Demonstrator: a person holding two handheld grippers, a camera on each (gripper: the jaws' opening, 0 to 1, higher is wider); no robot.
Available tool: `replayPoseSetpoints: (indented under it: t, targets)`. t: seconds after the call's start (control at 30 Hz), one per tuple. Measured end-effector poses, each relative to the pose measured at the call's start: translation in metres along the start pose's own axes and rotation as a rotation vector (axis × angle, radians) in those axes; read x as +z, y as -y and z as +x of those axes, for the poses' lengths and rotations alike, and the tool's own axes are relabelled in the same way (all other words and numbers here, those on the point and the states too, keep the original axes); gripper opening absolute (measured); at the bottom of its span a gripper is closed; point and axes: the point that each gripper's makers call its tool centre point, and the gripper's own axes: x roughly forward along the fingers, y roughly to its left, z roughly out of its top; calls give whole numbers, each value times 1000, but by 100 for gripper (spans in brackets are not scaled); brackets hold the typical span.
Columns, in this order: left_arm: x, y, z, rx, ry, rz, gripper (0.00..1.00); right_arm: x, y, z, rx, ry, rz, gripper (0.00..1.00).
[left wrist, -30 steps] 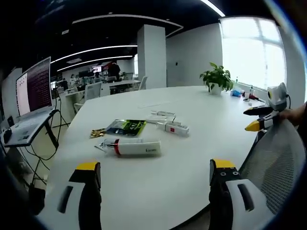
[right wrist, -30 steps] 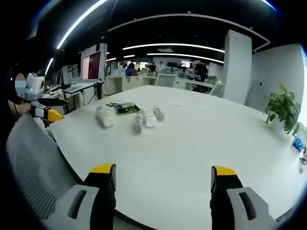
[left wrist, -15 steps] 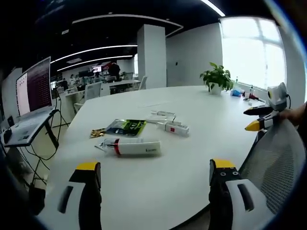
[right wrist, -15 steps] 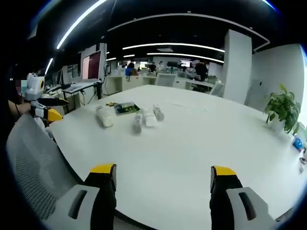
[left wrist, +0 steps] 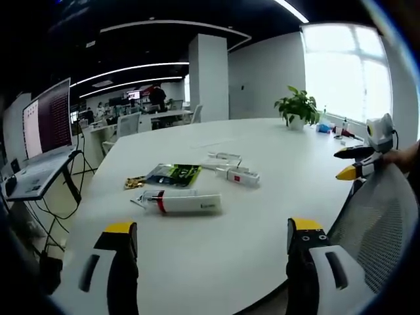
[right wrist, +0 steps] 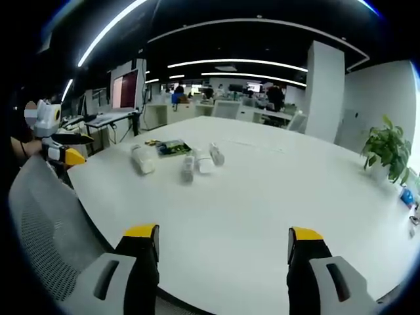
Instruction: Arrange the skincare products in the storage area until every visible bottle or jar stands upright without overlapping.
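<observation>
A white tube with a red band (left wrist: 182, 201) lies flat on the white table (left wrist: 275, 164), with a green sachet (left wrist: 172, 174) and small white tubes (left wrist: 233, 172) behind it. My left gripper (left wrist: 209, 236) is open and empty, well short of them. In the right gripper view the same white tubes (right wrist: 189, 165) and the green sachet (right wrist: 170, 147) lie far off at the upper left of the white table (right wrist: 275, 197). My right gripper (right wrist: 223, 237) is open with nothing between its jaws. The left gripper (right wrist: 62, 154) shows at the left edge, and the right gripper (left wrist: 357, 161) at the right edge.
A grey mesh chair back (left wrist: 380, 223) stands at the table's near edge, seen also as the chair back (right wrist: 46, 230). A potted plant (left wrist: 296, 108) sits at the table's far side. A laptop (left wrist: 42, 138) stands on a side stand to the left.
</observation>
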Motion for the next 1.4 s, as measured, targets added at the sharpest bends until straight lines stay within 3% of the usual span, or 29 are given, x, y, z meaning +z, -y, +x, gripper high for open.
replayPoseSetpoints:
  t: [1.1,1.37,1.4]
  targets:
    - [-3,-5,0,17,-9,2,86,-2,0,0,3,-12,0,83]
    - [-10,-13,0,60,-75,11,86,-3,-1,0,9,-22,-4,82]
    - [-14,-17,-1,73,-108,8,87,-3,-2,0,14,-23,-6,82]
